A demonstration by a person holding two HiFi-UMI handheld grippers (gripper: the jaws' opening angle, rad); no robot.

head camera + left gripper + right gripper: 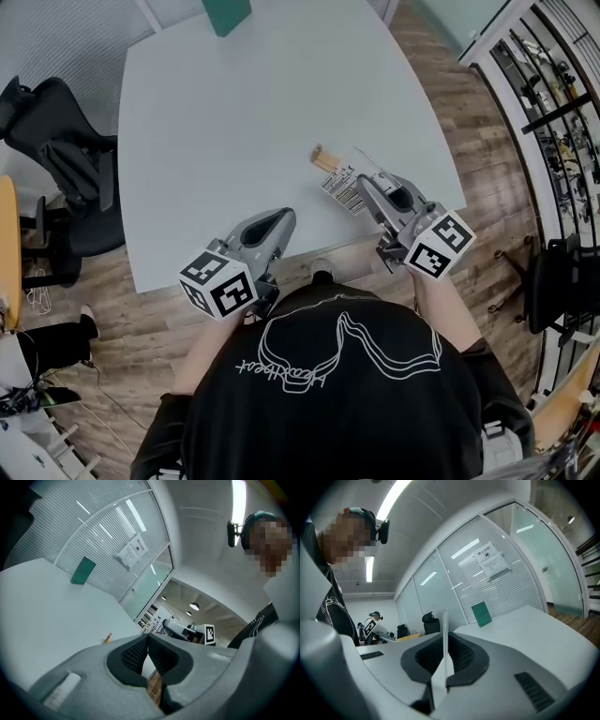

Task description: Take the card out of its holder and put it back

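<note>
A printed card in its clear holder (343,185) hangs just above the white table (234,112) near its front right edge, with a small brown tab (325,159) at its far end. My right gripper (364,185) is shut on the holder's near end. In the right gripper view the holder (445,634) shows edge-on as a thin white sheet pinched between the pads. My left gripper (284,217) hovers at the table's front edge, left of the holder and apart from it. Its jaws (147,637) meet at the tips with nothing between them.
A green box (225,14) stands at the table's far edge, also in the right gripper view (481,613). A black office chair (66,159) sits left of the table. Shelving (553,122) lines the right wall. Wooden floor surrounds the table.
</note>
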